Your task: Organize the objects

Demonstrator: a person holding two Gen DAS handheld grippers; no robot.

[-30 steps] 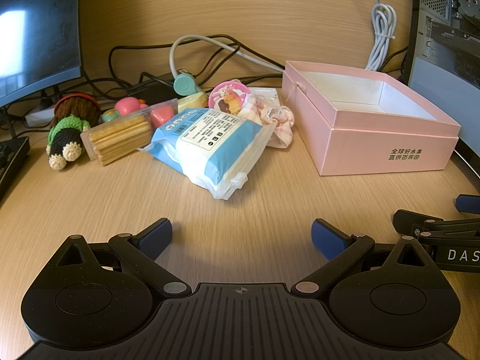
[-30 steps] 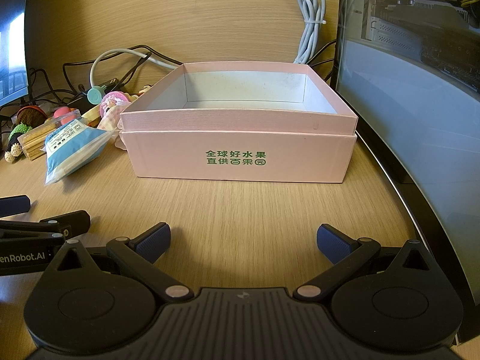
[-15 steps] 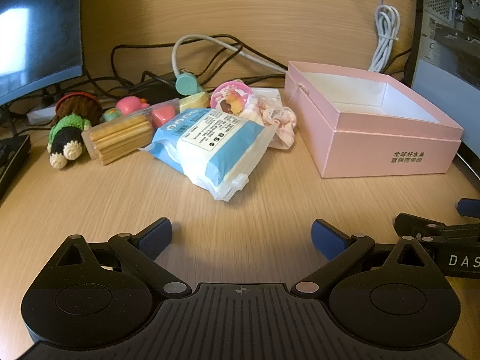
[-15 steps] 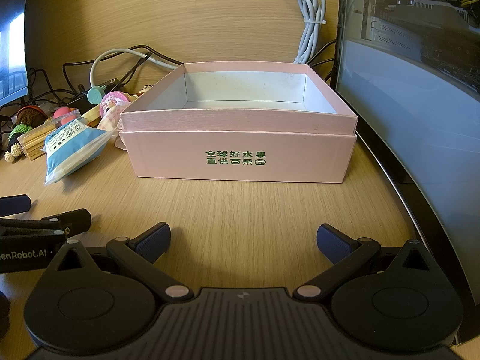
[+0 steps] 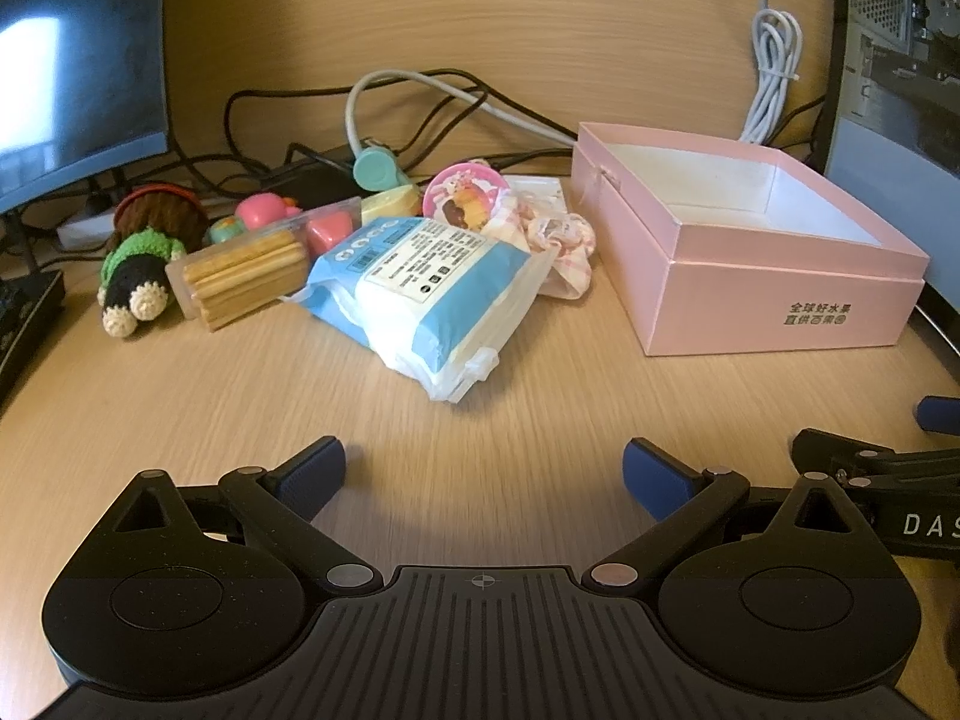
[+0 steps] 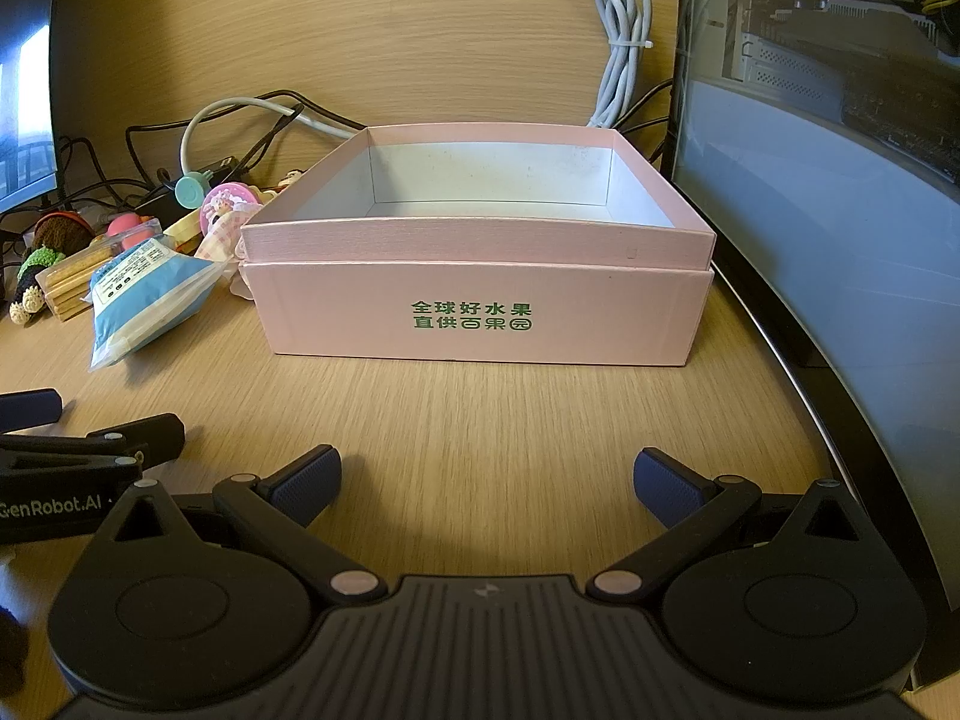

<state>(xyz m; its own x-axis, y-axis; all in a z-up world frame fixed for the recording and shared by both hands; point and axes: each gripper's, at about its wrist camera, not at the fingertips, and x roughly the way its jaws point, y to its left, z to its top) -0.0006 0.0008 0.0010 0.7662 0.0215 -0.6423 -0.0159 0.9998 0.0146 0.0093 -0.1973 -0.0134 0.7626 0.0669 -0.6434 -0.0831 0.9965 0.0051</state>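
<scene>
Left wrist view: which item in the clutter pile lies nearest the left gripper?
The blue-and-white plastic pack: it juts furthest forward towards the left gripper, ahead of the biscuit pack and crochet doll.

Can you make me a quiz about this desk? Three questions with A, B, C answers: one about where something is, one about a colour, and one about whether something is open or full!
1. Where is the blue and white packet?
A. Inside the box
B. On the desk, left of the box
C. Held in a gripper

2. What colour is the box outside?
A. Pink
B. Green
C. Black

3. How is the left gripper?
A. Shut on a toy
B. Open, holding nothing
C. Shut on the box

Answers: 1 B, the packet lies on the wood beside the box. 2 A, its walls are pink with green writing. 3 B, its blue pads stand wide apart over bare desk.
</scene>
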